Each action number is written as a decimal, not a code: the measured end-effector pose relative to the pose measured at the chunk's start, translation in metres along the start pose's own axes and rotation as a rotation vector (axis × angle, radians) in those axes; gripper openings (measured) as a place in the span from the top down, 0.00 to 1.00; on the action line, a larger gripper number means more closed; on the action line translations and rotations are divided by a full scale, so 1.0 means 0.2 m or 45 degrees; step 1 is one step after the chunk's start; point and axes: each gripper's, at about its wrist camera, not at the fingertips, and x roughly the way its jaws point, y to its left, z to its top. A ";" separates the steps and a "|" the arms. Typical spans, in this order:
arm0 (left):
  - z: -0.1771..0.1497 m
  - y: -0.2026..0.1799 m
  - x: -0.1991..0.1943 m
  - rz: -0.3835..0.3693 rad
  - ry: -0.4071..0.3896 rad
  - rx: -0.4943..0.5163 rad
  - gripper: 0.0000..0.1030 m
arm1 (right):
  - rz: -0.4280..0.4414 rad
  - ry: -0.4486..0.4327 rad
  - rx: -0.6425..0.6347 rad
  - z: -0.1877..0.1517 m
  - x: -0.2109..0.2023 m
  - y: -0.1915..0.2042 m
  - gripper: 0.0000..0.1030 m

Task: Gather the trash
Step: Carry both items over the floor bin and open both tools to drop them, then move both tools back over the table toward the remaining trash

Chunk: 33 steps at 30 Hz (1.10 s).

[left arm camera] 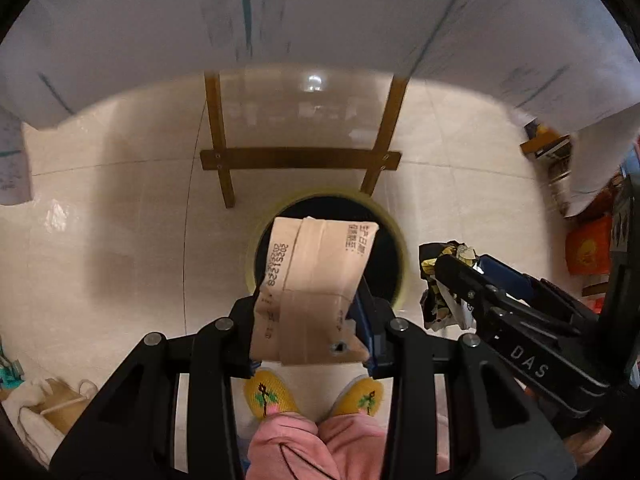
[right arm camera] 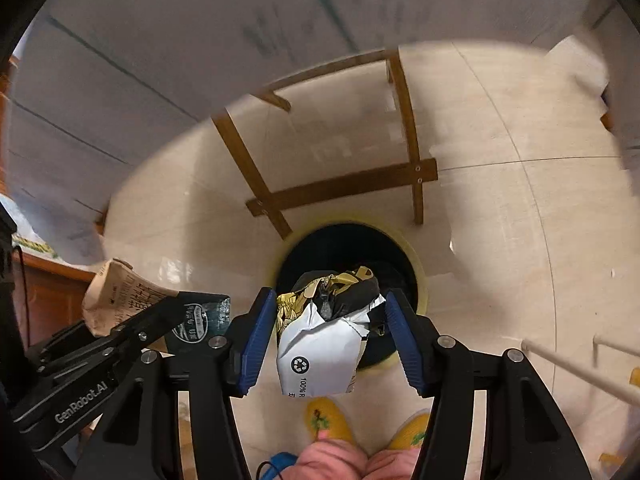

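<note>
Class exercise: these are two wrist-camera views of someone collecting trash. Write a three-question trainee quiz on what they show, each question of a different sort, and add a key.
1. True or false: the fingers of the left gripper are closed on a tan paper packet.
2. What stands on the floor beyond that packet? A) a sink B) a round dark bin with a yellow rim C) an open drawer
3. Fill in: the person's slippers are ____ in colour.

Key: 1 true; 2 B; 3 yellow.
</note>
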 end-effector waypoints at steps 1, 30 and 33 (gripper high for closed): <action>0.00 0.00 0.05 0.001 0.009 -0.004 0.67 | 0.003 0.005 -0.002 0.00 0.05 -0.01 0.43; 0.17 0.09 -0.66 0.062 -0.075 -0.071 0.38 | -0.036 -0.075 0.013 0.18 -0.37 0.23 0.28; 0.21 0.05 -0.92 0.068 -0.093 -0.059 0.38 | -0.029 -0.089 0.022 0.20 -0.63 0.29 0.28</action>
